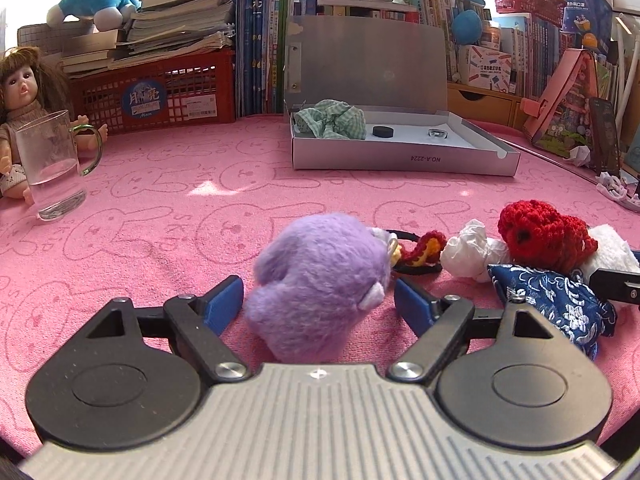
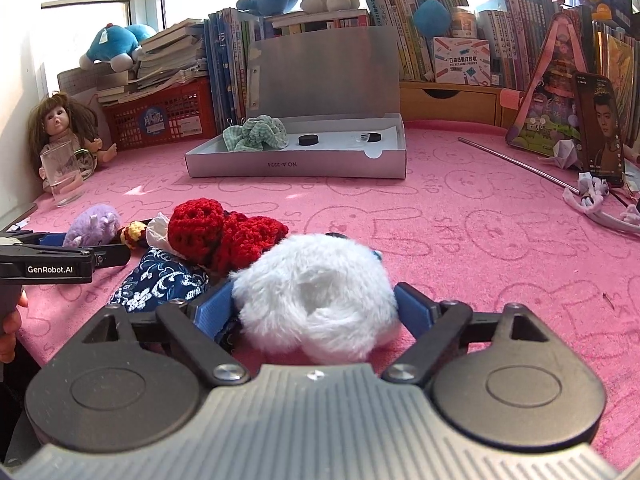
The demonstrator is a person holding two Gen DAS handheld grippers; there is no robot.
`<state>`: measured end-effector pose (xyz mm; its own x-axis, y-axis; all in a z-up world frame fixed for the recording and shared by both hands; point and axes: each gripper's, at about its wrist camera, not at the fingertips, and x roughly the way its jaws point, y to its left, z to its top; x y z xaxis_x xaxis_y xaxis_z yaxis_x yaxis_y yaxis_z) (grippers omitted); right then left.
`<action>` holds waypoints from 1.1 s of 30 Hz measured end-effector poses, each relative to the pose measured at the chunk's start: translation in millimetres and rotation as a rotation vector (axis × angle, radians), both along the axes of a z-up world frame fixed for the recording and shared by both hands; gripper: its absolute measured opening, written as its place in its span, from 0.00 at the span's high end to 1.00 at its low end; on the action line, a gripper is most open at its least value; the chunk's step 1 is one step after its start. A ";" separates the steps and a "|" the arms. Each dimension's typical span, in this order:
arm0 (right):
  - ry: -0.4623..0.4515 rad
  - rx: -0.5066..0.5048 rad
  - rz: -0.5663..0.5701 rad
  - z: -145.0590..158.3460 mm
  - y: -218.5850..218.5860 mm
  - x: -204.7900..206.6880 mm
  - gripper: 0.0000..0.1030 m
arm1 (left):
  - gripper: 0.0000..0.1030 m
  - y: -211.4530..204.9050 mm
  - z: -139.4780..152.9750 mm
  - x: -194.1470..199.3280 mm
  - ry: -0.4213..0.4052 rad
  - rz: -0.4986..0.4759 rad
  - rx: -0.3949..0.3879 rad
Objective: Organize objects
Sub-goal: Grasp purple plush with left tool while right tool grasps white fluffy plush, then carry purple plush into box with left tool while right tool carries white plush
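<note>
On the far left of the pink counter [image 1: 160,184], a clear glass mug [image 1: 52,168] is standing upright in front of a doll [image 1: 24,92], well apart from the work area and obstructing nothing. Nearer the middle, the left gripper [image 1: 318,298] is straddling a purple plush toy [image 1: 320,276]; its jaws are standing wide, the blue pads sitting on either side of the toy with a gap showing on the left side, so nothing is clamped yet. This placement is judged to be a setup for a pickup. Just beside the toy, a crocheted hair tie [image 1: 420,248], a crumpled white tissue [image 1: 472,252], a red crochet piece [image 1: 540,236] and a blue patterned pouch [image 1: 552,304] are lying bunched together, crowding the right pad. Further right, the right gripper [image 2: 316,312] is bracketing a white fluffy ball [image 2: 316,292]; its jaws are also standing wide, with the right pad visibly clear of the fur, while contact on the left cannot be told. At the back, an open grey box [image 1: 400,160] is already holding a green checked cloth [image 1: 340,120] and a black disc [image 1: 383,131], and is judged the likely destination. Clear counter is lying between the cluster and the box.
</note>
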<state>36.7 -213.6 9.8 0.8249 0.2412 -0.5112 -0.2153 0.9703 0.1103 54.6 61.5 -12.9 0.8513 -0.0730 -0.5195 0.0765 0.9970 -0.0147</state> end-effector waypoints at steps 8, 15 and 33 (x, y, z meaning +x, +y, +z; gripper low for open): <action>0.015 -0.003 -0.002 -3.8 3.2 3.9 0.11 | 0.41 -1.8 2.2 -1.7 -0.005 -0.004 -0.026; 0.022 0.027 0.008 5.3 -2.8 1.5 0.21 | 0.42 -5.1 14.9 -7.6 -0.039 -0.030 -0.035; -0.055 0.008 -0.008 44.2 -11.8 14.7 0.25 | 0.42 -12.7 44.1 17.4 -0.061 -0.063 -0.059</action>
<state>51.4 -225.5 54.0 0.8537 0.2386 -0.4628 -0.2140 0.9711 0.1059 72.0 48.8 31.3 0.8741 -0.1566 -0.4597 0.1420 0.9876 -0.0665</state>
